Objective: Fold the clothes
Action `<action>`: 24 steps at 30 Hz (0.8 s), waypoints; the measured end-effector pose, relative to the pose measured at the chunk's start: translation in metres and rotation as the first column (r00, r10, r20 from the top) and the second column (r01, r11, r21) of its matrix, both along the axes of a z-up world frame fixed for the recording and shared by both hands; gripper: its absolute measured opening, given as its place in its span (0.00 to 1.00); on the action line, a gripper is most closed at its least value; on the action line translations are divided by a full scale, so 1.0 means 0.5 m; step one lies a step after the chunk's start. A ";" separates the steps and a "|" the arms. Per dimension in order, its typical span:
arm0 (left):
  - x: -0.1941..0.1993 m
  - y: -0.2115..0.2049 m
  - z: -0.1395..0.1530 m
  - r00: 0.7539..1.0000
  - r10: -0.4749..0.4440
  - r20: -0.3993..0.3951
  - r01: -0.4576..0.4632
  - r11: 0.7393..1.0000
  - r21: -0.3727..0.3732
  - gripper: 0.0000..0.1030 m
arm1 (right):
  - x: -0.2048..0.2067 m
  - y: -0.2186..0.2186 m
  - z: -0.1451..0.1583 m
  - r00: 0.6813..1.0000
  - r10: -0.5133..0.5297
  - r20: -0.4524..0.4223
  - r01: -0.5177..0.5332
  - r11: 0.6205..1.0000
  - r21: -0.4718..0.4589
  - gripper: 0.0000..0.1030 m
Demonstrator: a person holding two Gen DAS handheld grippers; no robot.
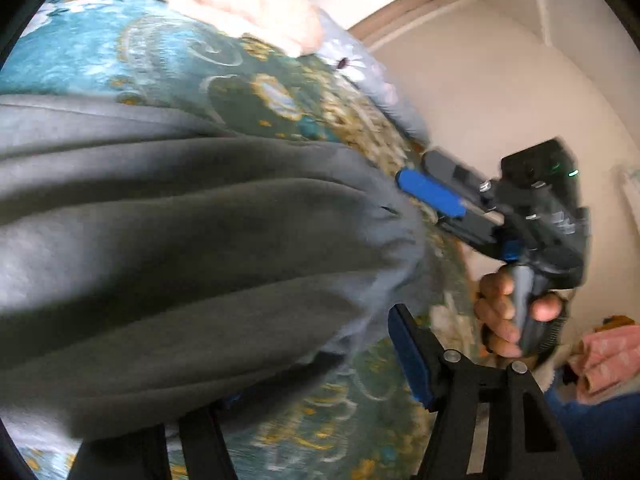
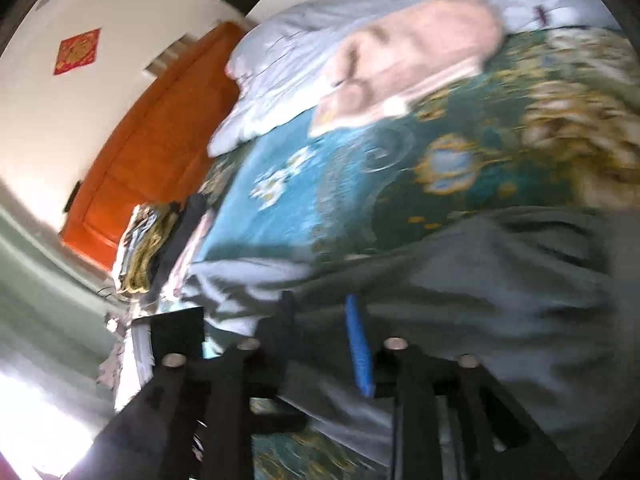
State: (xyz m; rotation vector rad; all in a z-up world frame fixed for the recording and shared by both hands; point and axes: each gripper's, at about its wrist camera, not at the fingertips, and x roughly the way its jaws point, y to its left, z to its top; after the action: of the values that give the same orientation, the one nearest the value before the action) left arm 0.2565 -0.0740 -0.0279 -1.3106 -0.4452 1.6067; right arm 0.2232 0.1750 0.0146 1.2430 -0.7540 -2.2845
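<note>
Both hand-held grippers over grey garment [image 1: 180, 248] on bedspread [image 1: 168, 68].

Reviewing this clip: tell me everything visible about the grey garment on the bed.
The grey garment is a thick, soft, fleece-like piece, plain dark grey, lying rumpled in long parallel folds across the teal floral bedspread. One end gathers into a bunched point near the right claw. In the right wrist view it spreads under that claw, whose fingers stand apart. Motion blur hides seams and its exact type.
</note>
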 end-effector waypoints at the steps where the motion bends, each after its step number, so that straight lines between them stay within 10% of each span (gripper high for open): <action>1: 0.017 0.002 0.012 1.000 -0.030 0.000 0.030 0.999 0.035 0.66 | 0.014 0.017 0.002 1.000 -0.018 0.001 0.018 1.000 0.012 0.32; 6: 0.101 0.013 0.060 0.987 -0.142 -0.075 0.144 0.989 0.030 0.70 | 0.098 0.129 0.003 0.988 -0.155 0.019 0.154 0.987 0.042 0.41; 24: 0.137 -0.016 0.010 0.999 0.006 0.046 -0.007 1.000 0.022 0.72 | 0.246 0.264 -0.052 0.959 -0.277 0.053 0.267 0.953 0.144 0.41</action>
State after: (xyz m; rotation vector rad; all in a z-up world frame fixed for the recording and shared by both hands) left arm 0.3251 -0.0823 -0.0228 -1.3324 -0.4943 1.5752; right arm 0.3462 0.3068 -0.0113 1.3624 -0.8554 -2.5610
